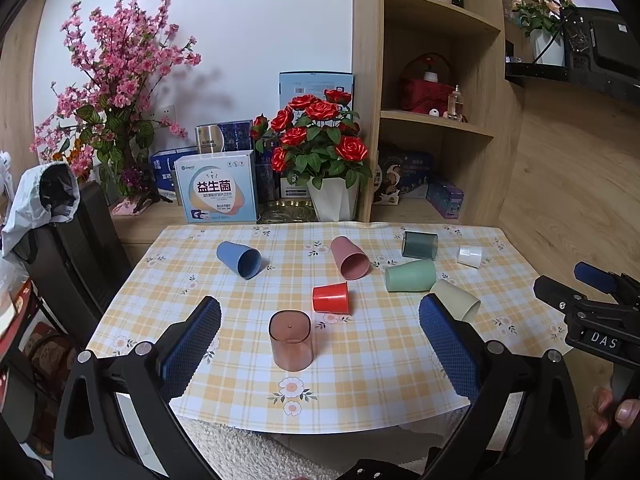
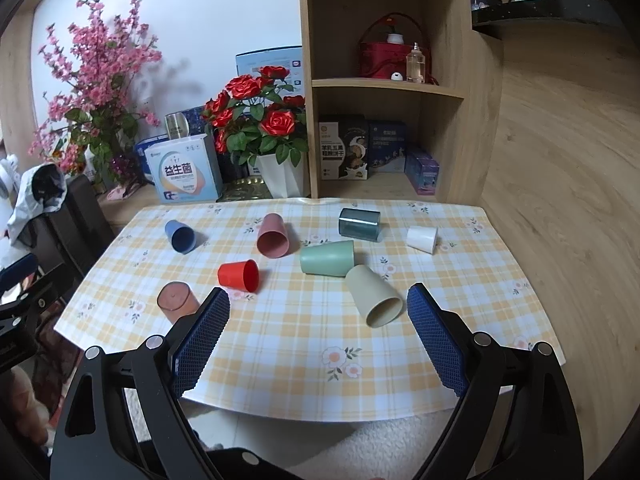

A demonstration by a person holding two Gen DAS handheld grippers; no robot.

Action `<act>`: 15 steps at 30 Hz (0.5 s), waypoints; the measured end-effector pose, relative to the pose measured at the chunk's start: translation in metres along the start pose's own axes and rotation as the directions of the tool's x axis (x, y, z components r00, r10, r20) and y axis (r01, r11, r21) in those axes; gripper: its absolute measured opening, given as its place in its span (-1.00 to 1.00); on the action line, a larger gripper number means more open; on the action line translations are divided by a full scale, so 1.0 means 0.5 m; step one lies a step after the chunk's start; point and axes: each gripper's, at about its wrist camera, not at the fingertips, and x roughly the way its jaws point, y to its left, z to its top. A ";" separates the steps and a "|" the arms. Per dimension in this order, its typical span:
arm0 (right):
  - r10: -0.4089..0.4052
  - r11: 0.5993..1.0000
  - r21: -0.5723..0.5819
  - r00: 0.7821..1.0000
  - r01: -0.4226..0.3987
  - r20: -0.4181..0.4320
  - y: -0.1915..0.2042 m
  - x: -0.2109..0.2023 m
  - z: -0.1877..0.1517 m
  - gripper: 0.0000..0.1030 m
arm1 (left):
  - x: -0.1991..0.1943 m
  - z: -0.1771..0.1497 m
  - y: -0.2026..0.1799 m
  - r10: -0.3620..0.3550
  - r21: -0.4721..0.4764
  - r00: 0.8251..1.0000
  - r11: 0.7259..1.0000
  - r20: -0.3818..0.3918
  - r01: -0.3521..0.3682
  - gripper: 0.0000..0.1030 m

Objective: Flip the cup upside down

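Note:
Several cups are on the checked tablecloth (image 1: 360, 376). A translucent brown cup (image 1: 291, 340) (image 2: 177, 301) stands upside down near the front. The rest lie on their sides: red (image 1: 331, 298) (image 2: 239, 275), blue (image 1: 239, 259) (image 2: 181, 237), pink (image 1: 349, 258) (image 2: 273, 236), green (image 1: 410, 276) (image 2: 327, 258), beige (image 1: 455, 299) (image 2: 373, 295), dark translucent (image 1: 419, 245) (image 2: 359, 224), white (image 1: 469, 256) (image 2: 422, 239). My left gripper (image 1: 320, 344) is open and empty above the brown cup. My right gripper (image 2: 318, 336) is open and empty, near the beige cup.
A pot of red roses (image 1: 320, 148), a pink blossom tree (image 1: 116, 92) and boxes (image 1: 218, 188) stand behind the table. A wooden shelf unit (image 1: 432, 92) rises at the back right. A dark chair (image 1: 76, 248) with a garment is at the left.

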 end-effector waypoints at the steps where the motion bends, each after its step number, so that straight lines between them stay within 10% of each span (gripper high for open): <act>1: -0.001 1.000 0.001 1.000 0.001 0.001 0.000 0.000 0.000 0.70 | -0.002 0.000 -0.001 -0.004 0.002 1.000 1.000 0.004 0.004 0.88; 15: -0.003 1.000 0.006 1.000 0.003 0.001 -0.001 0.001 -0.003 0.70 | -0.005 0.000 -0.002 0.004 0.011 1.000 1.000 0.013 -0.004 0.88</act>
